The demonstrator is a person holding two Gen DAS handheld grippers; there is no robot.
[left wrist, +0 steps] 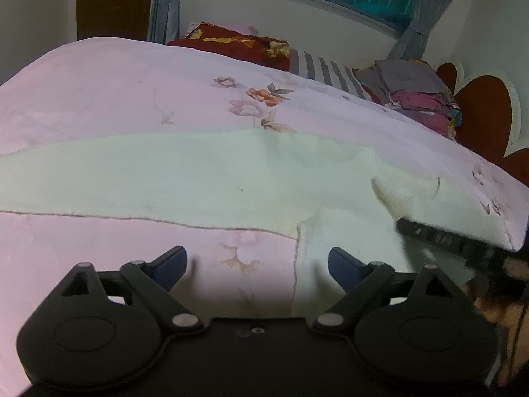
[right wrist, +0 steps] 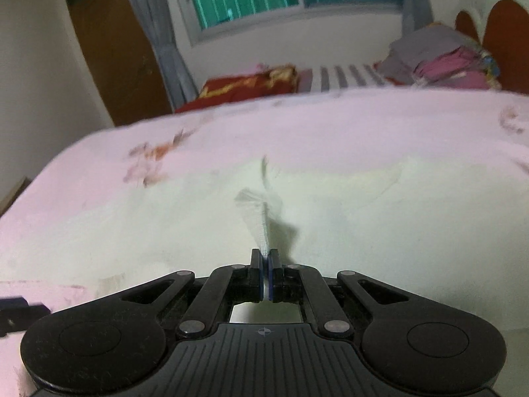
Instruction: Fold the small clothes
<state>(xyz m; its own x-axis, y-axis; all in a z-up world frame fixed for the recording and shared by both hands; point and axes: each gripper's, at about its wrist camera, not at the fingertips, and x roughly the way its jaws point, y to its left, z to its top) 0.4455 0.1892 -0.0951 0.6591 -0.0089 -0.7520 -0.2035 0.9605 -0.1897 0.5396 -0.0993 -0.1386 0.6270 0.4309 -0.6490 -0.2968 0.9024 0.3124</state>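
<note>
A pale cream garment [left wrist: 198, 178] lies spread flat across the pink floral bedspread [left wrist: 99, 92]. My left gripper [left wrist: 258, 261] is open and empty, just above the garment's near edge. My right gripper [right wrist: 264, 256] is shut on a pinched fold of the garment [right wrist: 261, 205] and lifts it off the bed. The right gripper also shows in the left wrist view [left wrist: 403, 223] at the garment's right side, holding up a raised corner. The rest of the garment [right wrist: 132, 225] lies flat.
A dark red patterned pillow [left wrist: 238, 43] and a striped one [left wrist: 327, 69] lie at the bed's far side. A stack of grey and magenta folded clothes [left wrist: 420, 96] sits by the red headboard [left wrist: 486, 112]. A window and curtains are behind.
</note>
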